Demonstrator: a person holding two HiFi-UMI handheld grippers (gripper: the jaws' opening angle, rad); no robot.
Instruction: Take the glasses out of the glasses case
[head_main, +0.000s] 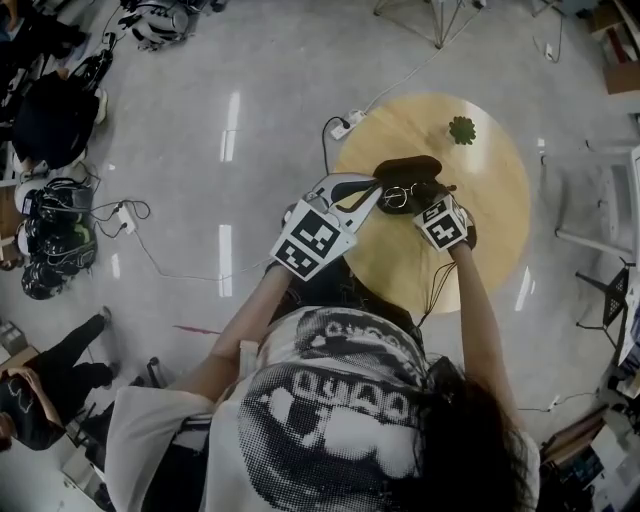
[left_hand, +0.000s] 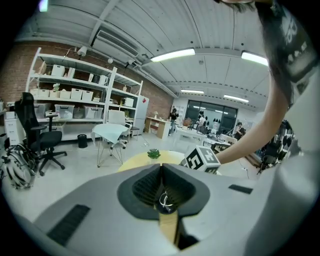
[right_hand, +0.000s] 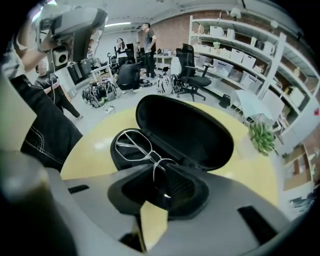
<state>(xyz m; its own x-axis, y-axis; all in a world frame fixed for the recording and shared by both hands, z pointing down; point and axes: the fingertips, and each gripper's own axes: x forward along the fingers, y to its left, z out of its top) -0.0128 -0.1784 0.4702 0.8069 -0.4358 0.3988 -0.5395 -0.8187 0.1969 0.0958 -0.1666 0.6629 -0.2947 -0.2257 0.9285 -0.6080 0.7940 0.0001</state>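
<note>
At the upper right of the head view, a round wooden table (head_main: 490, 230) bears an open black glasses case (head_main: 405, 168), its lid raised toward the top of the frame. The glasses (right_hand: 132, 145), thin and metal-rimmed, lie in the case's lower half at the centre of the right gripper view. One lens lies flat in the base and the other is tipped toward the bottom of the frame. The right gripper (right_hand: 162, 187) reaches down over that near lens. Its jaws stand narrowly apart with the lens between them, and no pad plainly presses on it. The left gripper (head_main: 374, 188) lies at the case's left edge with its jaws drawn together. A small metal loop (left_hand: 165, 200) shows at their seam, and what it belongs to cannot be told. Each gripper carries a cube (head_main: 312, 240) with black-and-white square markers. A small green plant (head_main: 461, 129) stands above the case, apart from it. The print on the person's shirt (head_main: 340, 400) has letters too warped to read.
</note>
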